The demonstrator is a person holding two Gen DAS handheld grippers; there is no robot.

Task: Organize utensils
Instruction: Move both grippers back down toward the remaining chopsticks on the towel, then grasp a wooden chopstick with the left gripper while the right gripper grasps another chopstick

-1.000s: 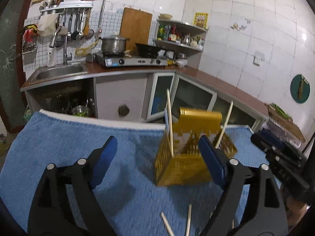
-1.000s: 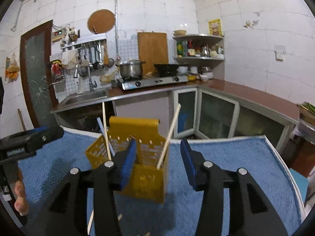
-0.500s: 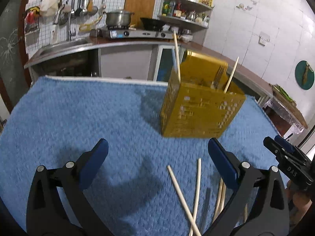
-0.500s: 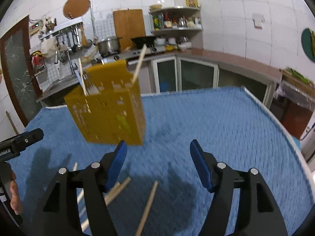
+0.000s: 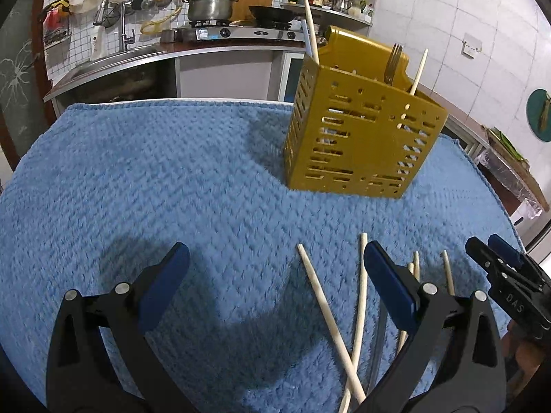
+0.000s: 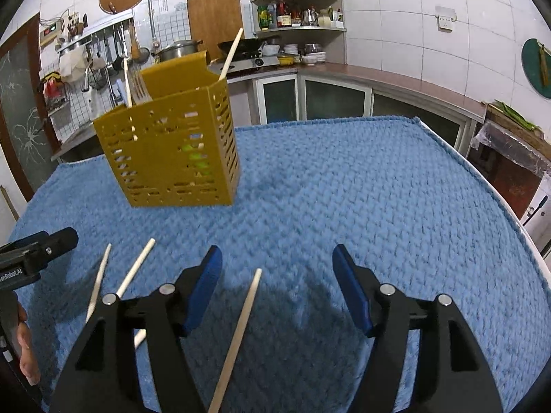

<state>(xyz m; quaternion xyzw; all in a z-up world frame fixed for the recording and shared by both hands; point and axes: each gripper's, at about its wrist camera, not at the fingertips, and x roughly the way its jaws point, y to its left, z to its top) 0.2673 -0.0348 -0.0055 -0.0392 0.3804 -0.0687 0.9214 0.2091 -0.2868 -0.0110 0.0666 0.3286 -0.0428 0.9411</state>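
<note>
On the blue towel [image 5: 155, 179] covering the counter, the yellow utensil holder [image 5: 358, 137] stands upright well ahead of both claws, holding two chopsticks and one fork [image 5: 392, 62], while loose chopsticks [image 5: 330, 313] lie flat on the towel just beneath the claws; at least five show in the left wrist view and three in the right. Left claw [image 5: 275, 282] and right claw [image 6: 275, 285] both hang over them with jaws spread apart and gripping nothing. Compared with a second ago, both claws have pulled back from the holder and dropped lower toward the loose chopsticks.
</note>
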